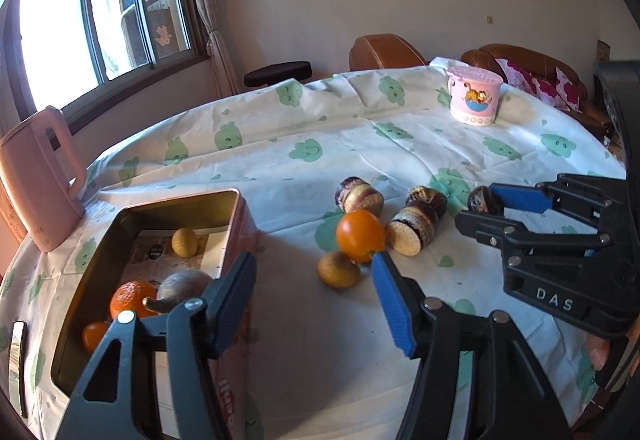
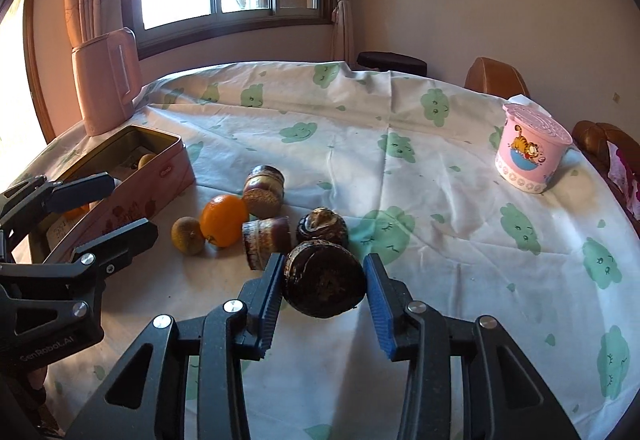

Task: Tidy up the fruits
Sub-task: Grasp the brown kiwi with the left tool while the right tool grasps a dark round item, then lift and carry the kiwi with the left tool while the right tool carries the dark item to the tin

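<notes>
A pink tin box (image 1: 240,224) (image 2: 152,176) sits at the table's left. It holds an orange (image 1: 130,298), a small tangerine (image 1: 94,336), a brown kiwi-like fruit (image 1: 185,241) and a greyish fruit (image 1: 184,282). On the cloth lie an orange (image 1: 359,235) (image 2: 223,218), a brown fruit (image 1: 338,269) (image 2: 187,234) and dark purple cut pieces (image 1: 359,195) (image 2: 266,242). My left gripper (image 1: 314,300) (image 2: 108,204) is open beside the box's near wall. My right gripper (image 2: 325,294) (image 1: 480,206) stands around a dark round piece (image 2: 324,280), the jaws close to its sides.
A pink kettle (image 1: 38,176) (image 2: 108,80) stands behind the box. A pink lidded cup with a cartoon cat (image 1: 474,95) (image 2: 530,148) stands at the far right. The round table carries a white cloth with green clouds (image 1: 304,150). Brown chairs stand behind it.
</notes>
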`<action>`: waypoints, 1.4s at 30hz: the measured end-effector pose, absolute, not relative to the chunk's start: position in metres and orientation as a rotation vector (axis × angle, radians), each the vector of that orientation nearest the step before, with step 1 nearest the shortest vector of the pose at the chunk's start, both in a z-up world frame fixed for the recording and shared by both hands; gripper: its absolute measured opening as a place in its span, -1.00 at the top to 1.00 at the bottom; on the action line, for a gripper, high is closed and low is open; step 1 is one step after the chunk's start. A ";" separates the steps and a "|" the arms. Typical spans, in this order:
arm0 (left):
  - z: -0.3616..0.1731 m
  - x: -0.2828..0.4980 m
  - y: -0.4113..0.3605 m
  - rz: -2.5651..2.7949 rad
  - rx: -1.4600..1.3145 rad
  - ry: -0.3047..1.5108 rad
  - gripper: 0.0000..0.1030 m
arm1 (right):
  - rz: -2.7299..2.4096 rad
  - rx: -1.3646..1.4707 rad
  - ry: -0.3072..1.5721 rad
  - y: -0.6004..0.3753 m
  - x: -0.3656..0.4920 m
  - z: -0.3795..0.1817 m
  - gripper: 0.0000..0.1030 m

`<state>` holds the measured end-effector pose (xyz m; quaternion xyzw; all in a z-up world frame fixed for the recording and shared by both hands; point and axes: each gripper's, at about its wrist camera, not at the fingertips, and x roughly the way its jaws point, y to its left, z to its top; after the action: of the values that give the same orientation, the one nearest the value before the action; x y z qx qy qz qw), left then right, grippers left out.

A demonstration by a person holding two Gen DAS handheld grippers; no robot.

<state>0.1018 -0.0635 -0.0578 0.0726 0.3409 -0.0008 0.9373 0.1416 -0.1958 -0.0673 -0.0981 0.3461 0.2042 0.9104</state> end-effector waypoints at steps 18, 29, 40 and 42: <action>-0.088 0.144 -0.073 -0.007 0.145 0.868 0.39 | 0.461 -0.169 0.789 -0.199 0.155 -0.076 0.18; -0.072 0.125 -0.069 -0.051 0.100 0.756 0.39 | 0.454 -0.148 0.691 -0.207 0.143 -0.063 0.18; -0.061 0.114 -0.069 -0.063 0.100 0.670 0.39 | 0.446 -0.174 0.624 -0.204 0.133 -0.057 0.18; -0.059 0.111 -0.068 -0.063 0.095 0.655 0.39 | 0.446 -0.171 0.614 -0.206 0.131 -0.056 0.18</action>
<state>0.1112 -0.0681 -0.0591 0.0466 0.3213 -0.0308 0.9453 0.1311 -0.2056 -0.0557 -0.0834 0.2991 0.2173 0.9254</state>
